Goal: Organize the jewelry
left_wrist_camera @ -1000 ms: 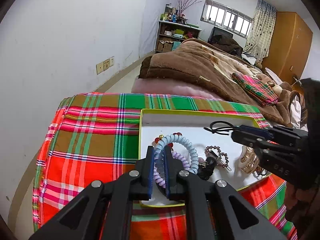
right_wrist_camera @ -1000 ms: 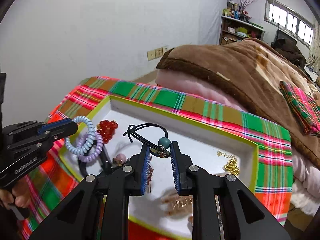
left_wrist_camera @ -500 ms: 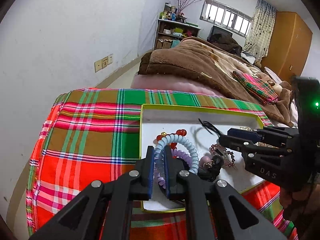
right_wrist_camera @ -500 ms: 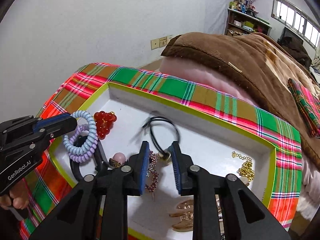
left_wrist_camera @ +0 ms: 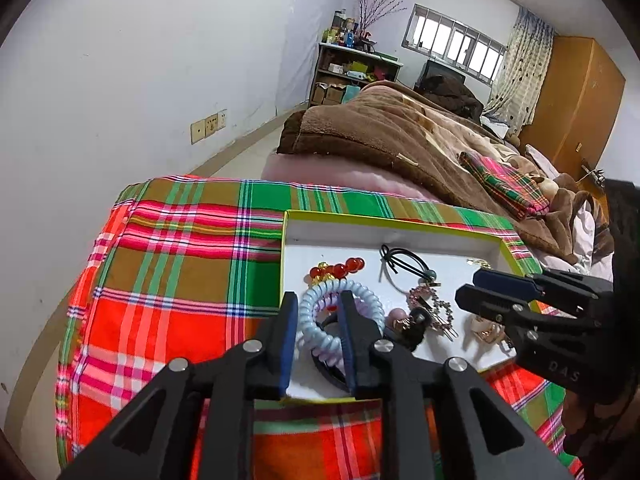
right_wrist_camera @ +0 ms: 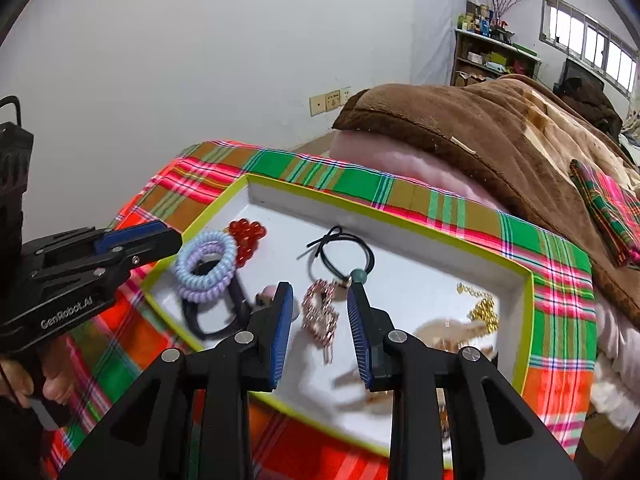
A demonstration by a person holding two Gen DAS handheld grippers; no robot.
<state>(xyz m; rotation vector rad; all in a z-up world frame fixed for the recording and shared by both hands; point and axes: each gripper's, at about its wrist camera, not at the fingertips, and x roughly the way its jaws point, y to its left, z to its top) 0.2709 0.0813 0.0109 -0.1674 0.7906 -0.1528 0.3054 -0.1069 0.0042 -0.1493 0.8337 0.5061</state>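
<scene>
As the two wrist views overlap on one tray, the items are listed from left to right.

Cloth: one plaid tablecloth (left_wrist_camera: 172, 264), red, green and brown, under the tray.
Tray: one shallow white tray (right_wrist_camera: 516, 280) with a yellow-green rim; all the jewelry lies inside it.
Coil ties: two, one pale blue coil hair tie (right_wrist_camera: 206, 258) stacked on one lilac coil hair tie (right_wrist_camera: 200, 292), at the tray's left end.
Black ring: one black band (right_wrist_camera: 212, 320) beneath the coils, blurred.
Red beads: one red bead cluster (right_wrist_camera: 248, 236), just beside the coils.
Cord tie: one black elastic hair tie (right_wrist_camera: 344, 256) with one teal bead, mid-tray.
Rhinestone clip: one pink rhinestone hair clip (right_wrist_camera: 320, 312), near the teal bead.
Claw clip: one beige piece (right_wrist_camera: 444, 332), blurred.
Chain: one gold chain (right_wrist_camera: 482, 306) at the right end.
Left gripper (left_wrist_camera: 318, 336): jaws parted partway, straddling the blue coil; whether the pads press it cannot be told.
Right gripper (right_wrist_camera: 320, 336): jaws wide apart, empty, the rhinestone clip seen between them; contact cannot be told.
</scene>
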